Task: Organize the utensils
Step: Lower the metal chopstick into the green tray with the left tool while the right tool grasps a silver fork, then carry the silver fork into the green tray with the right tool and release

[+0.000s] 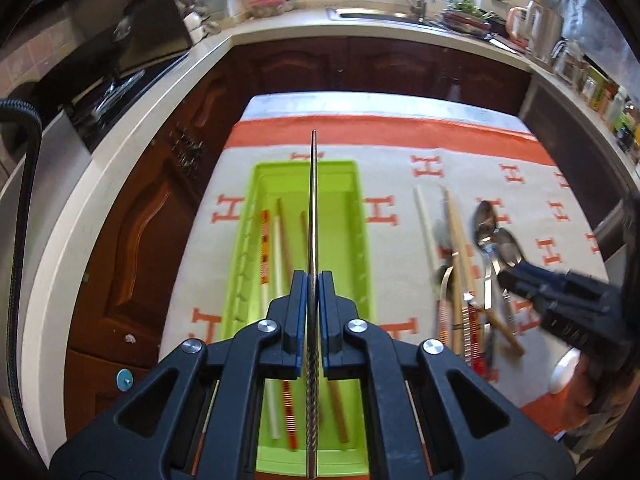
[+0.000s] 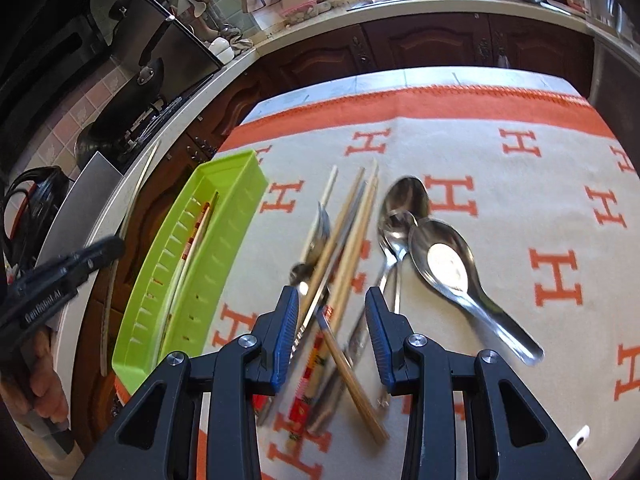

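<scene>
Left wrist view: left gripper (image 1: 313, 280) clamped on a metal chopstick (image 1: 313, 208), pads pinching it near the twisted handle end, tip pointing away. It hangs over the green tray (image 1: 362, 216) and runs along the tray's length — likely so it can drop in parallel to the chopsticks (image 1: 280, 236) already lying inside. Tray sits at the left of the cloth (image 1: 400, 160), long side running away from the camera. To the right, a loose pile (image 1: 460, 264) of chopsticks and spoons lies on the cloth; the right gripper (image 1: 506, 280) hovers at its right edge, blurred.

Right wrist view: right gripper (image 2: 332, 300) part open, jaws straddling the pile's middle from above, nothing pinched — chopsticks (image 2: 352, 224) pass under the gap, not touching the pads as far as I can tell. Looks poised to pick the next one. Spoons (image 2: 440, 260) lie just right of the chopsticks, bowls overlapping. Tray at left with a few sticks inside. Left gripper visible at far left edge, a hand (image 2: 44, 384) below it.

Judgement: sorting partway done — most utensils not yet in the tray.
</scene>
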The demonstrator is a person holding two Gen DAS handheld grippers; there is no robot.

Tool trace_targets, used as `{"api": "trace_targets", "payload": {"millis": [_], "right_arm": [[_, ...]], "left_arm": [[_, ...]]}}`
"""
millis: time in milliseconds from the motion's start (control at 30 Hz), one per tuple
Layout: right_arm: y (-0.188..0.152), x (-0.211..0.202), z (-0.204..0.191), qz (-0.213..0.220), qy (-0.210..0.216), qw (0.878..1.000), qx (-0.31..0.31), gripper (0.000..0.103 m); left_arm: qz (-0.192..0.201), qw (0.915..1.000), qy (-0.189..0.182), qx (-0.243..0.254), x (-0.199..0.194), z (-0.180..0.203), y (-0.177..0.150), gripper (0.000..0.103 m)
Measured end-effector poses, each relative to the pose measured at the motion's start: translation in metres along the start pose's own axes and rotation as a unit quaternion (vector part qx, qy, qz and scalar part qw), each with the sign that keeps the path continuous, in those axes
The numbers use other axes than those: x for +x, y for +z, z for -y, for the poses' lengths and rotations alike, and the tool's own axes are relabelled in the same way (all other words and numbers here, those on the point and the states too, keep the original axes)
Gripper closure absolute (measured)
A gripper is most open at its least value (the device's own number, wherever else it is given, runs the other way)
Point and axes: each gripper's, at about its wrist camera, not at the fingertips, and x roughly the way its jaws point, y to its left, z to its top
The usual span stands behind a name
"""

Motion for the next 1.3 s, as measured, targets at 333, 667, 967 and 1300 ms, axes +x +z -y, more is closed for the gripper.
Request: {"api": "trace_targets", "payload": {"millis": [333, 667, 967, 1300], "right_arm": [[0.032, 0.036, -0.040, -0.008, -0.045, 0.998, -0.038, 0.069], [0.036, 0.074, -0.048, -0.027, -0.095, 0.994, -0.049, 0.081], [0.036, 0.088, -0.042, -0.029, -0.116, 0.992, -0.041, 0.097], [0.044, 0.047, -0.036, -0.011, -0.077, 0.997, 0.016, 0.101]], "left_arm": [[-0.037, 0.9991, -0.001, -0.021, 0.048, -0.033, -0.024, 0.099], [-0.029, 0.9984, -0.028, -0.039, 0.053, -0.046, -0.023, 0.089], [-0.026, 0.9970, -0.045, -0.058, 0.054, -0.060, -0.028, 0.089], [-0.019, 0.9953, -0.058, -0.075, 0.047, -0.071, -0.034, 0.089]]}}
